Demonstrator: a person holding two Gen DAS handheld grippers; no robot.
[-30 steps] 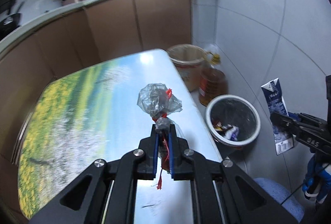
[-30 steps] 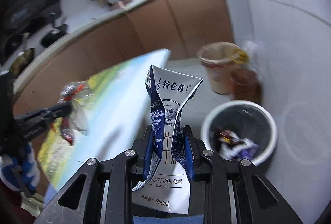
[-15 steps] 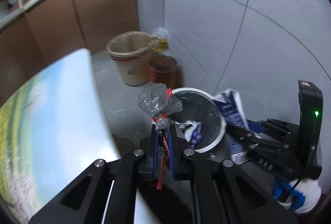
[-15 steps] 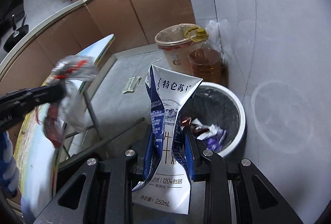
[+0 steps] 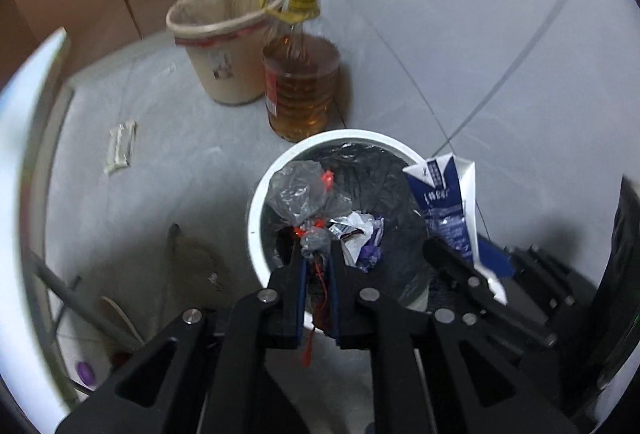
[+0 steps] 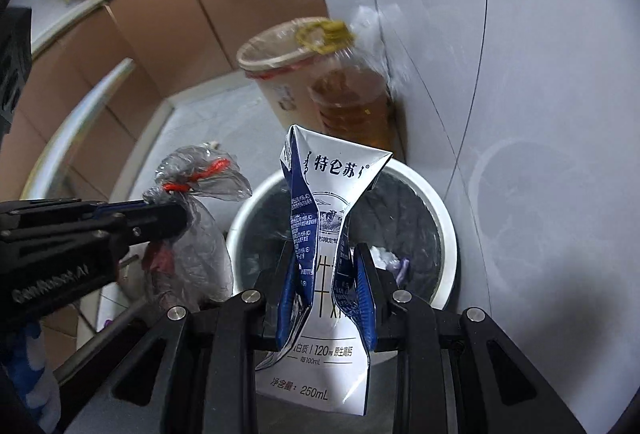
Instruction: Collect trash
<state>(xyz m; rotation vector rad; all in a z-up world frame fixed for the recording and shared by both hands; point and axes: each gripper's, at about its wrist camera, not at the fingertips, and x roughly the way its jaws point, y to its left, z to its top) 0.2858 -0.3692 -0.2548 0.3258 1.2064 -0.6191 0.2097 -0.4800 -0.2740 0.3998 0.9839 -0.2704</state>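
**Two drops over one bin: where a miss could come from**

The left gripper (image 5: 317, 276) is clenched on the knotted neck of a clear bag (image 5: 301, 195), holding it above the bin's (image 5: 256, 209) rim at about 9 o'clock of the opening. From the right wrist view the bag hangs at the bin's left edge, partly outside the rim, so letting go here could send it onto the floor (image 5: 160, 161).

The right gripper (image 6: 325, 276) grasps a crushed carton (image 6: 325, 193), pinched flat between its jaws above the bin's near side. The carton is light and creased; it may cling to a pad or tumble sideways on release.

The two grippers sit near each other, so they could knock together if both advance. An oil bottle (image 5: 301, 85) stands just beyond the bin at 12 o'clock, touching a beige bin (image 5: 218, 45); an overshoot could bump it. The bin's black liner (image 5: 360, 177) already holds wrappers (image 5: 358, 234), so there is room still.
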